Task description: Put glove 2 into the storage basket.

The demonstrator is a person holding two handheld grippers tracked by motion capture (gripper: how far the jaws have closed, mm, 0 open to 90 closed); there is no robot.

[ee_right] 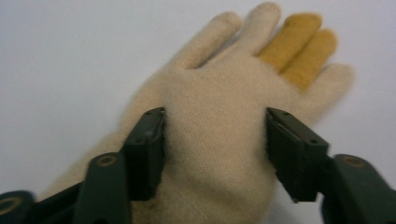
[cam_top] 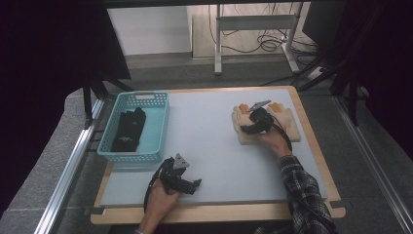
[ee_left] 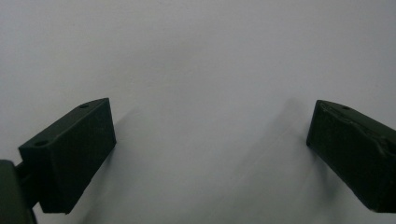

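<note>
A cream knitted glove (ee_right: 219,88) with two mustard-yellow fingers lies flat on the grey mat, at the table's right (cam_top: 243,137) in the high view. My right gripper (ee_right: 215,135) stands over its palm, and both pads press against the bunched fabric between them. From above, that gripper (cam_top: 247,129) points left across the glove. A second cream glove (cam_top: 288,119) lies just beyond it. Near the front edge, my left gripper (cam_top: 194,185) rests low over bare mat, its jaws wide apart (ee_left: 210,135) with nothing between them.
A teal plastic basket (cam_top: 159,127) stands at the table's left and holds a dark pair of gloves (cam_top: 128,129). Wooden table edges frame the grey mat (cam_top: 209,146). Black frame bars rise at both sides.
</note>
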